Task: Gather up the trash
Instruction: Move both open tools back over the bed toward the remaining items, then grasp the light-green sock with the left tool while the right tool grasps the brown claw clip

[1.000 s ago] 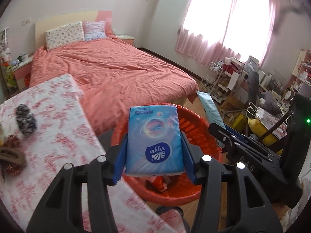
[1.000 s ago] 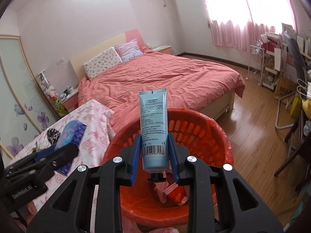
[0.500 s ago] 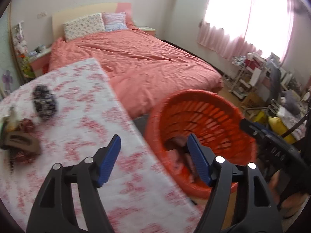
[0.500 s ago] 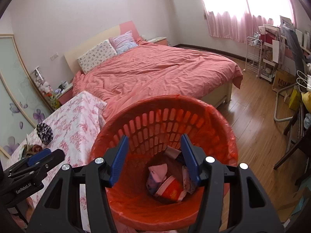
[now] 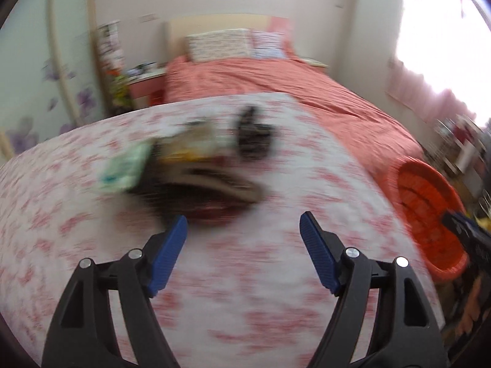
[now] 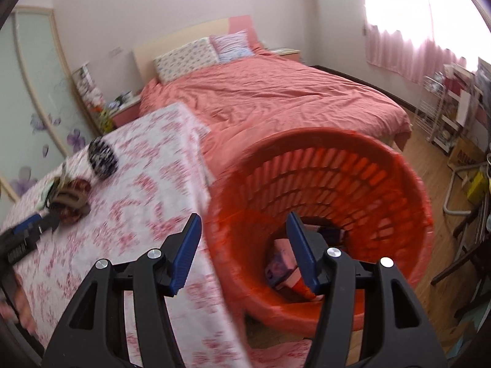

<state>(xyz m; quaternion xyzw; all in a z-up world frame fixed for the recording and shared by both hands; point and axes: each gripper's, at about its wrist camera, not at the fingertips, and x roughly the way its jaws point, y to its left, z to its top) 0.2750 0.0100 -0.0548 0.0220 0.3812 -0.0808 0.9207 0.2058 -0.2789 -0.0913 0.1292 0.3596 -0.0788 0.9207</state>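
My left gripper hovers over the pink-flowered tablecloth, its jaws opening with nothing between them. Just beyond it lies a blurred pile: a green packet, brown and dark red pieces and a dark patterned item. My right gripper is open and empty above the near rim of the orange basket, which holds several pieces of trash. The basket stands off the table's right edge. The left gripper shows near the pile in the right wrist view.
A bed with a coral cover lies behind the table and basket. A white wire rack and boxes stand at the right on the wooden floor. A nightstand is by the wall.
Both grippers let go their loads: the blue tissue pack and the blue tube are gone from the jaws. The left gripper swung from the basket over to the table; the right shifted left over the rim.
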